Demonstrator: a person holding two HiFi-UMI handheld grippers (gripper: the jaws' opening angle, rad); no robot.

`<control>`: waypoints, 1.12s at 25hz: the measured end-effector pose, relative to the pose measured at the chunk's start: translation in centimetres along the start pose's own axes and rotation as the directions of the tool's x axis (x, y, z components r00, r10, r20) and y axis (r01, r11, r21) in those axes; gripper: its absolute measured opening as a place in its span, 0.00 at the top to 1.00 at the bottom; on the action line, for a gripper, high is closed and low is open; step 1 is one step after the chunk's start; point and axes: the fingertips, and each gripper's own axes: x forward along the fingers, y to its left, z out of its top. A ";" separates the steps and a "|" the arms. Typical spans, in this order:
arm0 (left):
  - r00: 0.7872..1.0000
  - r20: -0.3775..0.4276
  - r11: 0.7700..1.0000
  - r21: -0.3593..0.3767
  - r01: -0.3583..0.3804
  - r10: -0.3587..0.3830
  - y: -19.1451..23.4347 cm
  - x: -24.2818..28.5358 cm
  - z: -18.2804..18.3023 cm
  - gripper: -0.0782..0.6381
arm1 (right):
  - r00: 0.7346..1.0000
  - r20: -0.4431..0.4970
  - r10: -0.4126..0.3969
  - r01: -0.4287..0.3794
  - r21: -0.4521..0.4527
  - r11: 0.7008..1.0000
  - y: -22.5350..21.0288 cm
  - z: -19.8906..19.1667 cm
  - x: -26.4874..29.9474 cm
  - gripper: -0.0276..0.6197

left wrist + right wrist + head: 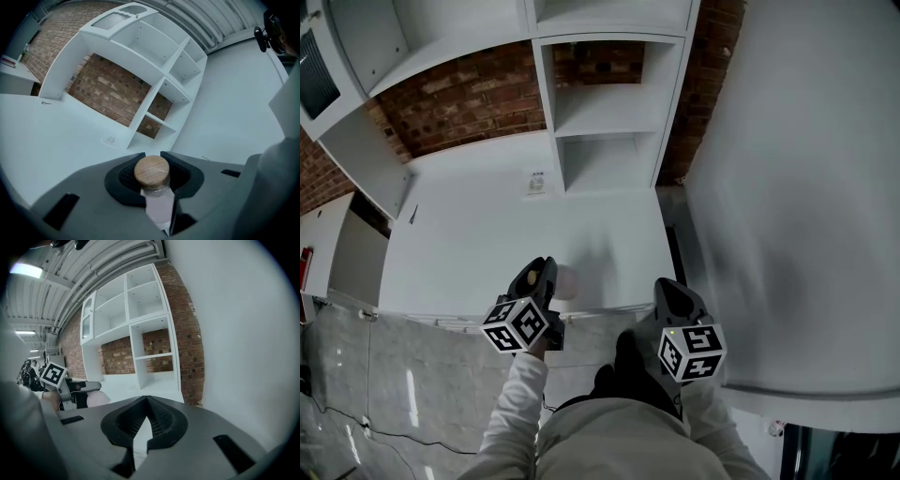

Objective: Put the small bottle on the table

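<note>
The small bottle (151, 171) has a round wooden stopper and a pale, clear body. My left gripper (152, 158) is shut on it just under the stopper, with the dark pads against both sides. In the head view the left gripper (542, 279) holds the bottle (567, 281) over the near edge of the white table (478, 244). My right gripper (668, 292) hovers beside it to the right, off the table's corner. Its jaws (147, 400) are shut with nothing between them. The right gripper view also catches the bottle (97, 399) at the left.
A white shelf unit (609, 122) stands on the back of the table against a brick wall (459, 103). A small label (535, 182) sits near its foot. A large white panel (797, 187) rises at the right. The floor (412, 375) lies below the table's front edge.
</note>
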 end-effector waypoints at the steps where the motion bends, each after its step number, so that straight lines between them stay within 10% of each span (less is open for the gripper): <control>1: 1.000 -0.003 1.000 0.009 -0.002 0.002 0.1 0.6 0.1 0.73 | 1.000 0.002 -0.004 0.004 0.000 1.000 -0.4 0.2 0.3 0.91; 19: 0.995 -0.089 0.982 0.188 -0.017 0.034 -0.3 14.5 0.2 0.73 | 1.000 0.011 0.015 -0.015 -0.010 1.000 -6.6 4.3 8.3 0.91; 28: 0.988 -0.150 0.916 0.402 0.019 0.045 -1.7 21.6 -0.8 0.73 | 1.000 -0.010 0.020 -0.020 0.001 1.000 -9.0 4.8 10.9 0.91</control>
